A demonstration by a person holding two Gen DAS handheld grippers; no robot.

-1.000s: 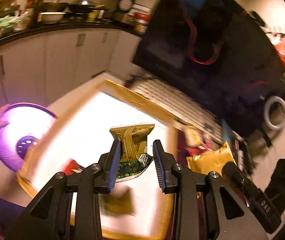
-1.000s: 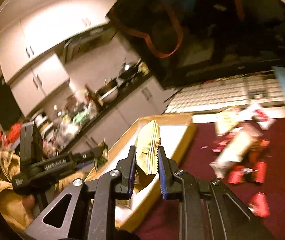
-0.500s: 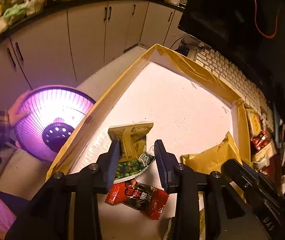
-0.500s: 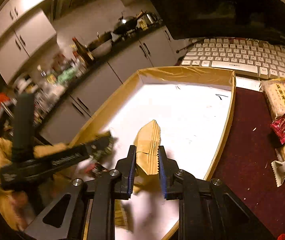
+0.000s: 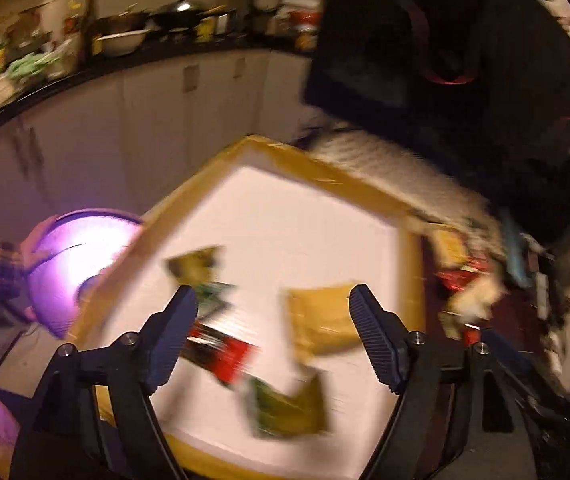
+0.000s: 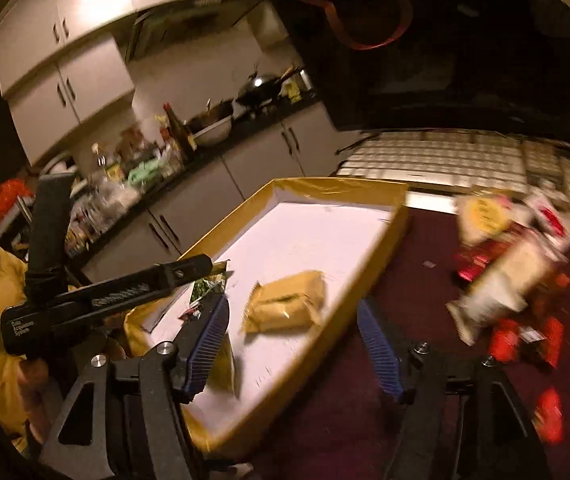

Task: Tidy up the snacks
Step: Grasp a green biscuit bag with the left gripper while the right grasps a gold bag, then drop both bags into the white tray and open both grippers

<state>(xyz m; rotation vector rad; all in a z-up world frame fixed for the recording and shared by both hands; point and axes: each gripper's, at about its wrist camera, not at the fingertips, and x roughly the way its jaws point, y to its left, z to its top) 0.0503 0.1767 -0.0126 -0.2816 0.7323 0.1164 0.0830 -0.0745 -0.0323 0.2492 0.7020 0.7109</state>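
A shallow box with a yellow rim (image 5: 349,184) and a white floor lies on the table; it also shows in the right wrist view (image 6: 369,276). Inside lie a gold snack packet (image 5: 321,320) (image 6: 285,302), a green and gold packet (image 5: 201,276) (image 6: 207,286), a red packet (image 5: 225,354) and another green and gold packet (image 5: 289,408). My left gripper (image 5: 273,304) is open and empty above the box. My right gripper (image 6: 293,316) is open and empty above the box's near edge. The left wrist view is blurred.
Several loose snack packets (image 6: 509,276) lie on the dark red mat to the right of the box. A white keyboard (image 6: 437,156) and a dark monitor (image 5: 445,52) stand behind. A glowing purple fan (image 5: 73,264) is left of the box, kitchen cabinets beyond.
Both grippers have opened and let go of their packets, which now lie in the box. Both grippers have lifted and pulled back from the box floor.
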